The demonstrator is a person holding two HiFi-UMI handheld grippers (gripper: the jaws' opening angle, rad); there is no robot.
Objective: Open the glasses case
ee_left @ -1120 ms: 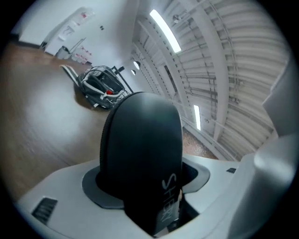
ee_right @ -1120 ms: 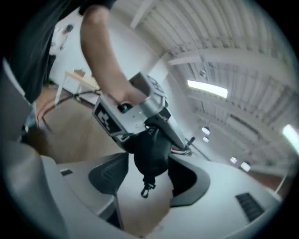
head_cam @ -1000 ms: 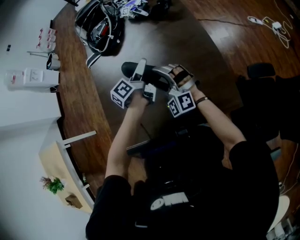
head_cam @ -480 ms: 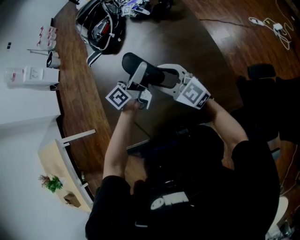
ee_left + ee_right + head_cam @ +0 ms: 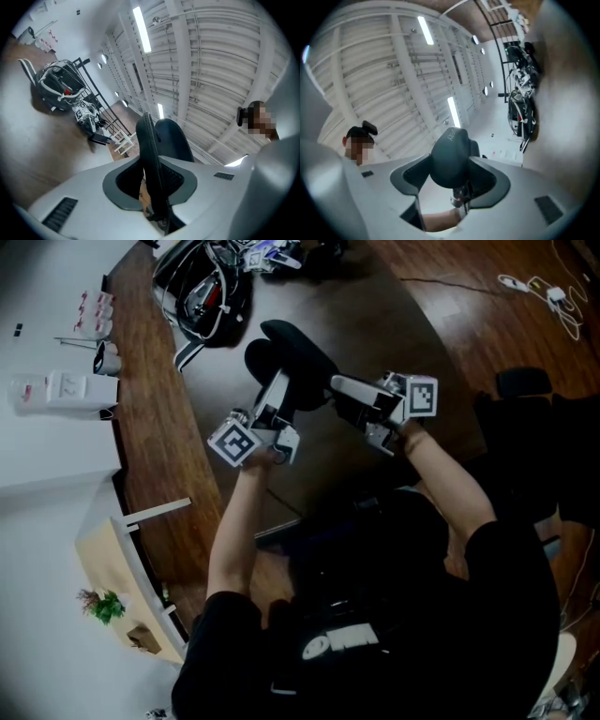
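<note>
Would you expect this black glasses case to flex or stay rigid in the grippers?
The glasses case is probably stiff: its shells show a firm domed shape in the left gripper and right gripper. It seems light, held aloft by its edges. Unzipped, its halves may swing.

Industrial hall: ribbed metal ceiling (image 5: 220, 56), strip lights (image 5: 141, 29)
</note>
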